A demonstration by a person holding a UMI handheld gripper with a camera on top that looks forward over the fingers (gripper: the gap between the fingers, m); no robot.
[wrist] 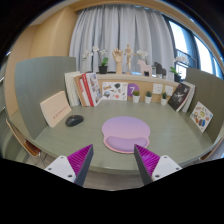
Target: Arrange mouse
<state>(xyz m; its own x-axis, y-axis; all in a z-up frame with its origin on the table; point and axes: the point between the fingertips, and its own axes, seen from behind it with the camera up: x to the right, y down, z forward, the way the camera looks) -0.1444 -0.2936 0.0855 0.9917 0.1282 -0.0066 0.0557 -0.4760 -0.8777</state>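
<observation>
One small dark mouse [75, 120] on green desk [60, 140]; hand-held gripper [113, 160] released, holding nothing.

The tool [112, 162] hangs above the near edge of a green table [95, 135], fingers apart with nothing between the magenta pads [80, 159]. At twelve o'clock, just ahead, lies a round lilac mat [126, 132]. At ten o'clock, well apart, sits the dark mouse [75, 120], books [86, 89] standing beyond it.

Looks like a home study nook: books [86, 88] and small potted plants [103, 66] lined along the worktop [90, 135], curtains [120, 30] behind.
</observation>
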